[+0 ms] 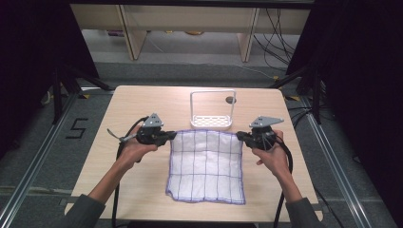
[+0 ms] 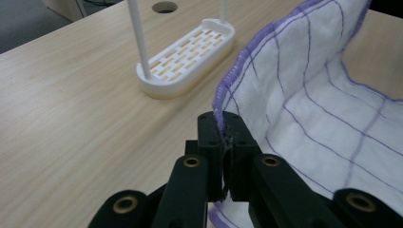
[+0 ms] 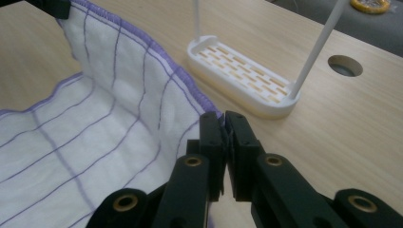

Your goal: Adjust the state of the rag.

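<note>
A white cloth (image 1: pixel 207 164) with a purple grid and purple hem lies on the wooden table (image 1: pixel 133 185), its far edge lifted off the surface. My left gripper (image 1: pixel 173 135) is shut on the cloth's far left corner; in the left gripper view the hem (image 2: pixel 223 107) is pinched between the black jaws of the gripper (image 2: pixel 222 124). My right gripper (image 1: pixel 239 136) is shut on the far right corner, where the cloth (image 3: pixel 109 114) runs into the closed jaws of the gripper (image 3: pixel 223 124). The far edge hangs taut between both grippers. The near edge rests on the table.
A white slotted rack (image 1: pixel 212 122) with a tall wire handle stands just beyond the cloth, also seen as the rack (image 2: pixel 187 54) and the rack (image 3: pixel 242 78). A round hole (image 1: pixel 230 99) sits in the tabletop behind it. Cables trail from both grippers.
</note>
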Available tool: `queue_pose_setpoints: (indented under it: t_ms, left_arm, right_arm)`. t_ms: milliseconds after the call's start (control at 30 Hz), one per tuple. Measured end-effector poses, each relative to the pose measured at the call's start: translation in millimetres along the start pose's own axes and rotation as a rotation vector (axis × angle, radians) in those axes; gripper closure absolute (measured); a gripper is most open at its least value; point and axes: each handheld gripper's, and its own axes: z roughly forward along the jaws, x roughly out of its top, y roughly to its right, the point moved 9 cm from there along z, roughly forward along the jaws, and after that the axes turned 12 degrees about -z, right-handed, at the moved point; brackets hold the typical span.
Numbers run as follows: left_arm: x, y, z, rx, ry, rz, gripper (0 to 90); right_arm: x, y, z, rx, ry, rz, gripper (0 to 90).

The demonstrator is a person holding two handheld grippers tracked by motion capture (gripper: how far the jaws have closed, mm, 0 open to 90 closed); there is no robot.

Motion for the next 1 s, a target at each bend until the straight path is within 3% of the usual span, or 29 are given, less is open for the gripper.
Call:
queue_pose_setpoints:
  t_ms: [167, 233, 267, 300, 367, 433, 500, 533, 633, 700, 867, 900, 933, 967, 1000]
  left_arm:
    - [-21.7, 17.2, -14.3, -0.001, -0.016, 0.052, 86.5]
    - [-27.6, 24.0, -18.4, -0.014, -0.006, 0.051, 86.4]
    - [-30.7, 26.9, -20.5, -0.011, 0.001, 0.051, 86.4]
    - [-34.4, 29.9, -23.0, -0.017, -0.006, 0.061, 86.4]
    - [-41.5, 35.7, -30.2, -0.015, -0.009, 0.07, 86.3]
    - [-47.9, 40.7, -35.1, -0.025, -0.018, 0.087, 86.0]
    - [-54.9, 44.9, -37.0, -0.025, -0.026, 0.09, 86.1]
    - [-58.4, 46.6, -37.5, -0.028, -0.032, 0.097, 86.0]
    - [-67.2, 50.5, -39.7, -0.028, -0.041, 0.104, 86.1]
    - [-71.0, 55.4, -41.2, -0.036, -0.036, 0.103, 86.0]
    - [-87.9, 63.7, -44.2, -0.044, -0.069, 0.148, 85.6]
    - [-92.2, 66.4, -43.2, -0.051, -0.063, 0.133, 85.7]
    - [-97.6, 65.3, -44.3, -0.04, -0.087, 0.157, 85.7]
    - [-101.6, 68.4, -43.6, -0.047, -0.085, 0.141, 85.7]
    - [-105.6, 67.9, -44.0, -0.049, -0.097, 0.158, 85.7]
  right_arm:
    - [-12.9, -23.8, -23.4, 0.037, 0.007, -0.005, 86.4]
    - [-18.6, -36.0, -28.0, 0.057, -0.004, 0.0, 86.4]
    - [-21.1, -40.7, -30.2, 0.057, -0.006, 0.003, 86.4]
    - [-22.5, -41.6, -32.1, 0.053, 0.002, -0.025, 86.4]
    - [-24.9, -49.4, -36.8, 0.051, 0.009, -0.003, 86.4]
    - [-28.4, -52.6, -39.5, 0.045, 0.013, -0.036, 86.3]
    - [-32.6, -60.9, -40.6, 0.052, 0.011, -0.019, 86.4]
    - [-34.6, -61.7, -39.8, 0.048, 0.014, -0.042, 86.3]
    - [-41.5, -73.3, -41.7, 0.078, 0.003, -0.039, 86.3]
    - [-45.5, -77.1, -43.8, 0.063, 0.003, -0.049, 86.2]
    - [-62.1, -92.6, -42.0, 0.099, -0.034, -0.048, 85.9]
    - [-65.7, -94.7, -41.7, 0.091, -0.046, -0.039, 85.9]
    - [-68.2, -96.2, -40.9, 0.098, -0.047, -0.055, 85.9]
    - [-70.4, -99.5, -41.1, 0.104, -0.053, -0.048, 85.9]
    - [-72.4, -101.5, -41.4, 0.11, -0.059, -0.053, 85.9]
